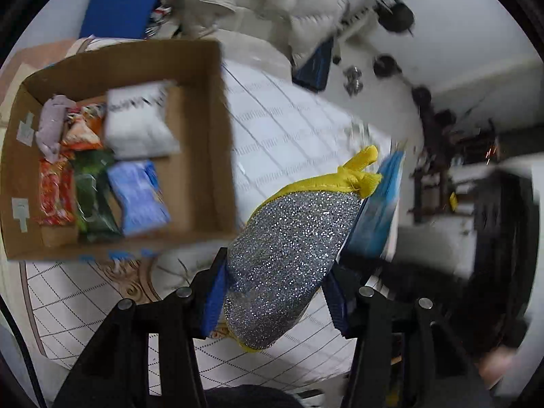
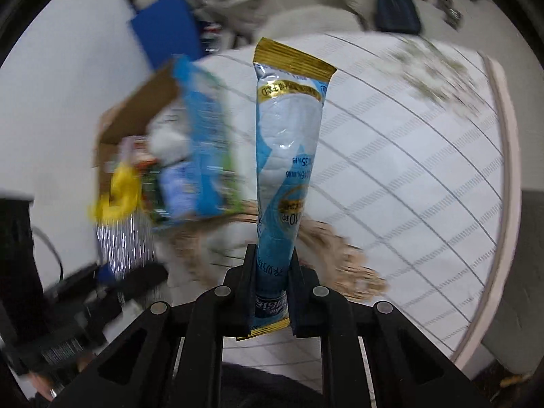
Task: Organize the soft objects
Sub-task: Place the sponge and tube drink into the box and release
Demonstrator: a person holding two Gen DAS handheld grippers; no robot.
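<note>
Two soft items are shown in transit toward a cardboard box (image 1: pixel 210 129). The left hand-held gripper (image 1: pixel 275 292) is closed on a glittery silver scouring pad (image 1: pixel 289 255) with yellow trim, gripped at its lower half between blue-padded fingers (image 1: pixel 214 302); the right hand-held gripper (image 2: pixel 272 292) is clamped tight on the lower end of a light-blue sachet (image 2: pixel 289 156) with gold-edged ends, which stands upright out of the jaws. Both items are held above a white quilted surface (image 1: pixel 289 125) with a grid pattern; whether this is a bed or a covered desk cannot be told. Inside the box are seen a white packet (image 1: pixel 139 125), a blue packet (image 1: pixel 139 197), a green packet (image 1: pixel 95 197), red-orange packets (image 1: pixel 56 190) and a crumpled lilac cloth (image 1: pixel 51 125). The step in hand is judged to be the carrying phase, with placement not yet made. The next move would call for each item to be brought over the box's open, bare right-hand portion and released there. A blue flat package (image 1: pixel 377 210) lies just beyond the pad, and a pale padded jacket (image 1: pixel 265 0) lies farther off; the near box wall is judged the main obstacle, and heavy motion blur leaves finer detail uncertain.
</note>
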